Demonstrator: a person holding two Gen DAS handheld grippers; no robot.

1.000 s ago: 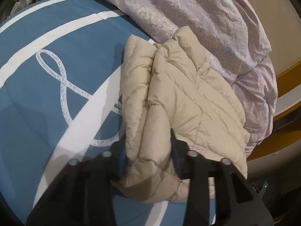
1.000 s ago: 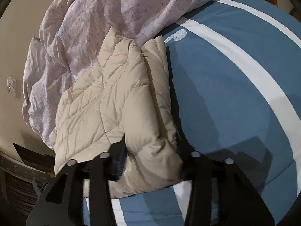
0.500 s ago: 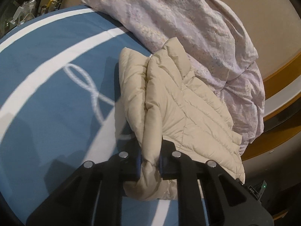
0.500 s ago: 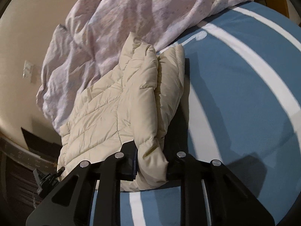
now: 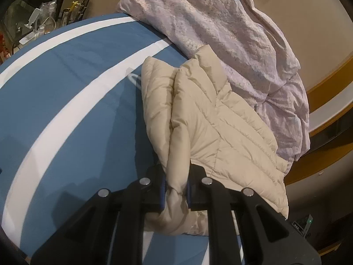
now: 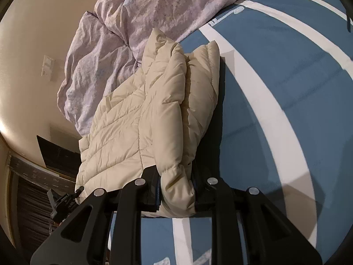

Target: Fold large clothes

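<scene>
A: The fingers (image 5: 196,190) of the left gripper (image 5: 176,190) are pinching a near corner of the cream puffer jacket (image 5: 211,128), squeezing the padding into a narrow bunch.

B: And the right gripper (image 6: 176,190) is doing the same, its fingers (image 6: 152,190) clamping the jacket's (image 6: 141,119) other near corner, a thicker wad.

A: Where is the jacket lying?

B: It is lying folded on the bed, over the blue bedspread (image 5: 72,114) with white stripes (image 6: 286,114), its near edge caught in both grippers and its far end reaching the crumpled lilac duvet (image 5: 231,35).

A: In the right view that duvet (image 6: 132,17) is piling up at the far left, just behind the jacket.

B: A wall switch (image 6: 47,67) is showing on the beige wall at the left, and small clutter is sitting on a far-left surface (image 5: 37,28) in the left view.
</scene>
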